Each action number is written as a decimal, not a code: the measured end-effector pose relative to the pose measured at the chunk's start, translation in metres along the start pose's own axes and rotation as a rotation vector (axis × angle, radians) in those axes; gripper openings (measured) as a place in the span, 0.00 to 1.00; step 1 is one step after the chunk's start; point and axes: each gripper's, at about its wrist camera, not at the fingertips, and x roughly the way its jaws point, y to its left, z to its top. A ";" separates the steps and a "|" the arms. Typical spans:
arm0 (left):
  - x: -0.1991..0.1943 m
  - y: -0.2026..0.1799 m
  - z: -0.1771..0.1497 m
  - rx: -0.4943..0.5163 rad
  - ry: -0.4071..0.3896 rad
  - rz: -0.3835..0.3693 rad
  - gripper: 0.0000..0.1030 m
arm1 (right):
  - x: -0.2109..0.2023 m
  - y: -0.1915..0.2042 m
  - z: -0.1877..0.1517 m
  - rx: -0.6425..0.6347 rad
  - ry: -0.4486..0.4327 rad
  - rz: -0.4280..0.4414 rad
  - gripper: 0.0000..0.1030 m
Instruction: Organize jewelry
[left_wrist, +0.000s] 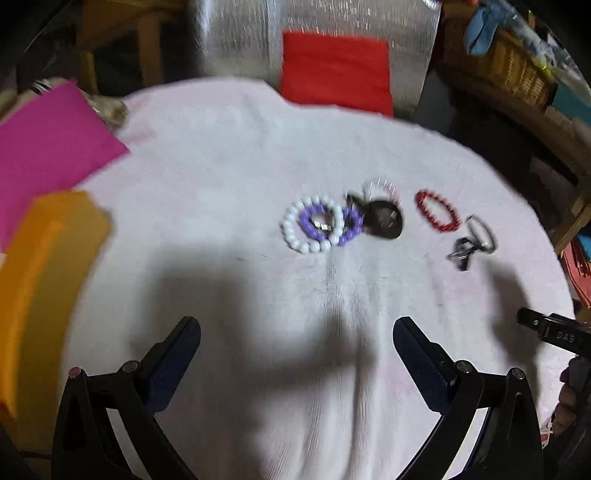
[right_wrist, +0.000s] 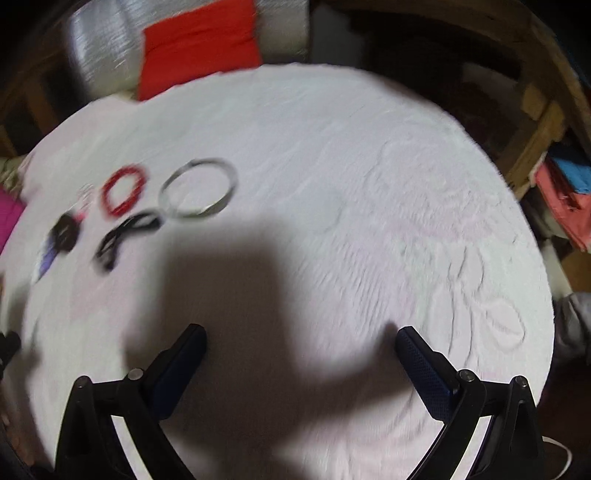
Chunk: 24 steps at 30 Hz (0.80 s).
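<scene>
Jewelry lies on a white towel (left_wrist: 221, 166) spread over the table. In the left wrist view a white bead bracelet (left_wrist: 291, 229) overlaps a purple bead bracelet (left_wrist: 351, 225), beside a dark round piece (left_wrist: 384, 221), a red bracelet (left_wrist: 437, 210) and a silver bangle (left_wrist: 480, 232) with a black piece (left_wrist: 460, 253). My left gripper (left_wrist: 295, 332) hovers open, short of them, holding nothing. The right wrist view shows the red bracelet (right_wrist: 123, 190), the silver bangle (right_wrist: 199, 186) and the black piece (right_wrist: 125, 236) far left of my open, empty right gripper (right_wrist: 301, 339).
A pink sheet (left_wrist: 51, 147) and an orange sheet (left_wrist: 44, 280) lie at the towel's left edge. A red cloth (left_wrist: 336, 74) sits at the far edge against a silver backing. Wooden shelving (left_wrist: 517, 74) stands on the right. The other gripper's body (left_wrist: 554, 332) shows at the right edge.
</scene>
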 end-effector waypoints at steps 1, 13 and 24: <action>-0.019 0.002 -0.001 -0.006 -0.012 0.020 1.00 | -0.009 0.000 -0.003 0.007 -0.022 0.008 1.00; -0.189 0.007 -0.013 0.079 -0.269 0.173 1.00 | -0.206 0.060 -0.045 -0.112 -0.417 0.154 1.00; -0.261 0.002 -0.012 0.102 -0.404 0.151 1.00 | -0.279 0.095 -0.077 -0.146 -0.527 0.191 1.00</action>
